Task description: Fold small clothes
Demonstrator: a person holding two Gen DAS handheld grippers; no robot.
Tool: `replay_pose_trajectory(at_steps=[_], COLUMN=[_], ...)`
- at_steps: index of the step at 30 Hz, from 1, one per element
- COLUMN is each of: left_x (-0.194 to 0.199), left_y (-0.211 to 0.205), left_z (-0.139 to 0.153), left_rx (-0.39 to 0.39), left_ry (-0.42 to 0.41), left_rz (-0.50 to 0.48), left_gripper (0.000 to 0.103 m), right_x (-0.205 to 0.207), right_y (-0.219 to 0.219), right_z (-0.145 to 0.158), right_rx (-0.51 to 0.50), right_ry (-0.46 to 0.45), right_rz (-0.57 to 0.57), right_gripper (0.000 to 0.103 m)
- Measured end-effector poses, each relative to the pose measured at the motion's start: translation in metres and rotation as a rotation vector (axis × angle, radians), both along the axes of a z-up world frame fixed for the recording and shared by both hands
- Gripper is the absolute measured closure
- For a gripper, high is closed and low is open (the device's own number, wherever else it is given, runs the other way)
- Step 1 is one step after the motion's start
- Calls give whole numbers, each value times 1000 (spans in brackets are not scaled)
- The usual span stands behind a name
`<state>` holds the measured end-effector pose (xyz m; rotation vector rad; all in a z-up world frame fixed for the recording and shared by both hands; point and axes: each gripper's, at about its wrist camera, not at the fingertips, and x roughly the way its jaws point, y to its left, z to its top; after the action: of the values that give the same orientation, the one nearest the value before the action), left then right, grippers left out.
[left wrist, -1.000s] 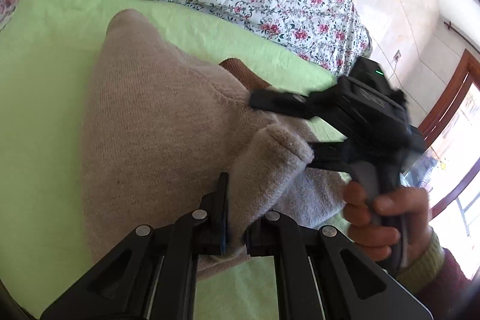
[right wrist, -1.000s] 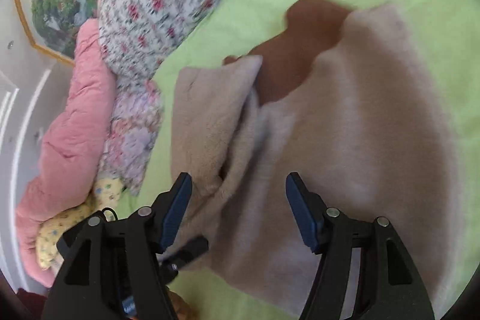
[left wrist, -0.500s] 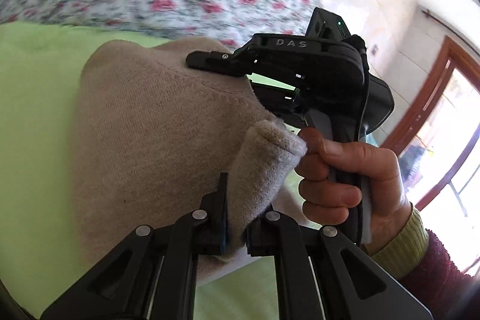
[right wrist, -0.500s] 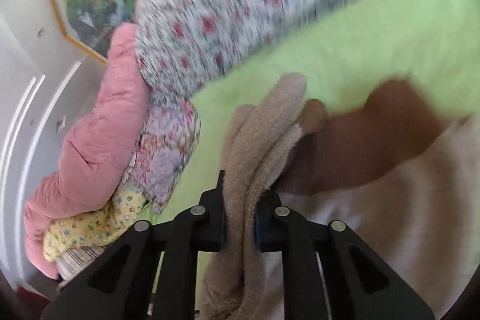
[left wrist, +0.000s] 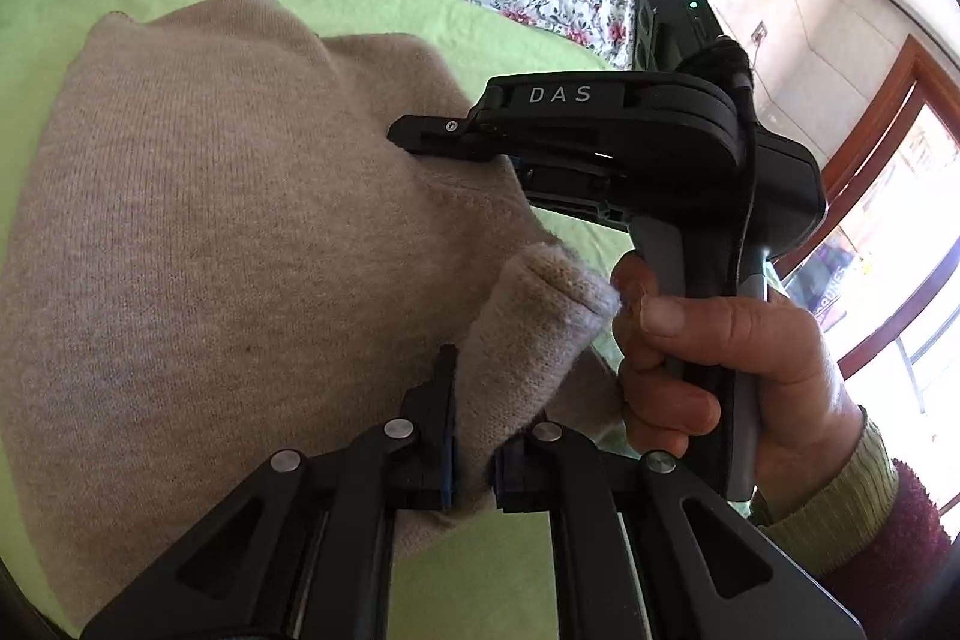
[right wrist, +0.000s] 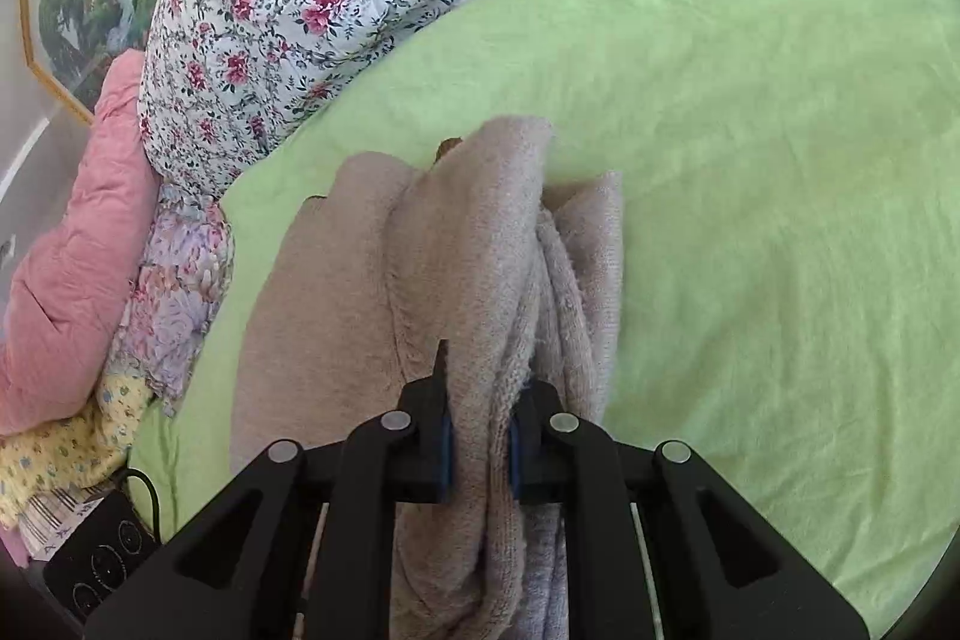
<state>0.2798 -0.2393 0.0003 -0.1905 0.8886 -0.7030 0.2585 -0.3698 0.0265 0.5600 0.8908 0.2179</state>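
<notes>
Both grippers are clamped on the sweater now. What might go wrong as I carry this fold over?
The left gripper pinches only a small tuck of sweater, so it may slip out. The right gripper holds several bunched layers; the fold could land lumpy on the green sheet.

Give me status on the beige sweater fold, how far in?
Early to mid fold. Done: both tongs have a hold; the left tongs are shut on a bunched edge of the beige sweater, the right tongs shut on gathered layers. In hand: the sweater is bunched up off the green sheet, apparently mid carry-over. Left: lay it down, flatten, release; no tidy folded shape shows yet.
</notes>
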Motion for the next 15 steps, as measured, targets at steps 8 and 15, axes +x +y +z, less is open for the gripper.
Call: replay_pose_trajectory(at_steps=[8, 15], left_x=[-7, -36], left_y=[1, 28], left_z=[5, 22], left_rx=[-6, -32], left_ry=[6, 11], left_rz=[-21, -63], left_gripper=[78, 57], right_x=[-14, -45], right_y=[-1, -2], right_z=[5, 17], right_rx=[-39, -92], right_ry=[6, 7], right_rz=[-30, -75], right_gripper=[78, 45])
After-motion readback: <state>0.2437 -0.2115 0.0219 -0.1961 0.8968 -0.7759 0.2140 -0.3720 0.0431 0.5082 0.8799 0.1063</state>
